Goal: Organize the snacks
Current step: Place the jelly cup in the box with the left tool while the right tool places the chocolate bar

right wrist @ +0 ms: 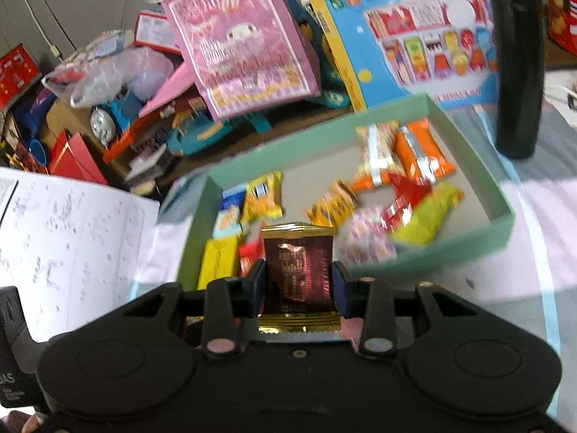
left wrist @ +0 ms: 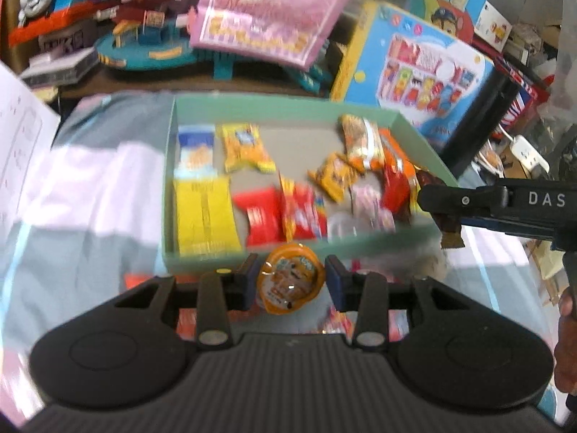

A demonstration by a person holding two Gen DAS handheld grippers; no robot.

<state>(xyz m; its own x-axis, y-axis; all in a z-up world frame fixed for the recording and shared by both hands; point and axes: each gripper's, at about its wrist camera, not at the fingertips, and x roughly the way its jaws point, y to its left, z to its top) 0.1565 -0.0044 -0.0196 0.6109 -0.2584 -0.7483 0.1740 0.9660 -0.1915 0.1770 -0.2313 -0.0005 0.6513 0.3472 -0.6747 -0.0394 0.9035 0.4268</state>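
Both hands are carrying a snack toward the green box (left wrist: 285, 110), so this looks like the delivery step: each piece is picked up and not yet set down.

The left hand-held gripper (left wrist: 290, 283) is clamped on a small orange jelly cup (left wrist: 290, 281), its printed foil lid facing the camera, the blue pads pressing its sides. It hangs just short of the box's near wall, above the pale cloth-covered surface.

The right hand-held gripper (right wrist: 298, 285) grips a dark red packet with gold ends (right wrist: 297, 278), held upright between the pads and a little crumpled in the middle. In the left wrist view that gripper reaches in from the right, over the box's near right corner, with the packet's gold end dangling beneath it.

The box already holds a loose scatter: a yellow packet (left wrist: 205, 213) and a blue-and-white one (left wrist: 195, 151) along the left side, red packets (left wrist: 263, 218) in the middle, orange wrappers (right wrist: 420, 153) and a lime green one (right wrist: 427, 216) toward the right. The left half looks roughly lined up, the right half is a heap.

Next, I'd judge, each hand needs to carry its piece over the wall, find a bare patch of the grey floor, lower it and let go. The cup is rigid and should sit flat; the foil packet is limp and may flop onto its neighbours
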